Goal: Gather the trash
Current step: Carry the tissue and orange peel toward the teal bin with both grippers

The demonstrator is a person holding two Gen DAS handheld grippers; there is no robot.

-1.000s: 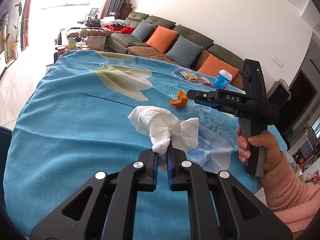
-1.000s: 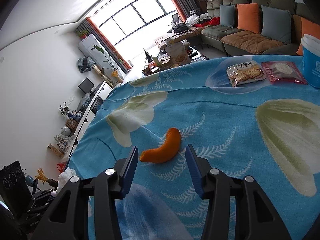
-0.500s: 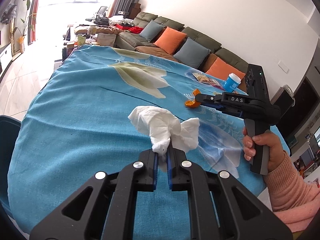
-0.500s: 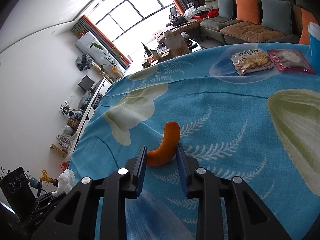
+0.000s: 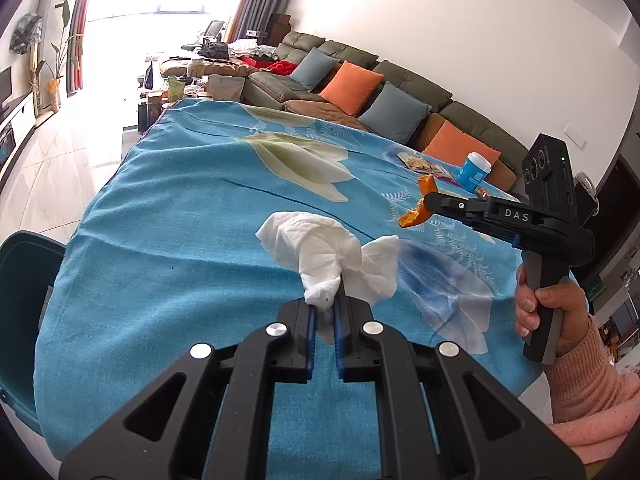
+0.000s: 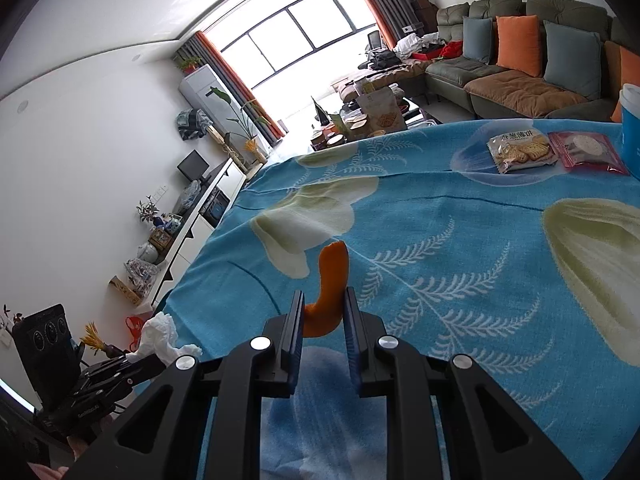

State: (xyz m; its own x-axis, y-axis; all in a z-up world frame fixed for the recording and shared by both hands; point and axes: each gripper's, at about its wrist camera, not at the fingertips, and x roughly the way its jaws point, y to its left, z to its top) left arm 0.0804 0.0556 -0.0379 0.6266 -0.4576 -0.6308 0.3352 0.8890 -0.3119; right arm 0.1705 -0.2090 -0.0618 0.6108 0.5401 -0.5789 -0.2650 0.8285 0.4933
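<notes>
Both handheld tools are matte black plastic grippers (image 5: pixel 324 316) with triangular cut-outs, round silver screws and blue-edged finger pads (image 6: pixel 352 332). The right one (image 5: pixel 428 202) bears white "DAS" lettering and a grey handle. A fuzzy pink knitted sleeve (image 5: pixel 588 392) covers the wrist.

a: the cloth (image 5: pixel 168 248)?
b: bright blue, with pale cream-green petals and white fern fronds.
a: at one o'clock?
b: an orange peel (image 6: pixel 330 292); the tissue (image 5: pixel 332 256) is white; cushions (image 5: pixel 352 86) orange and grey-blue.
</notes>
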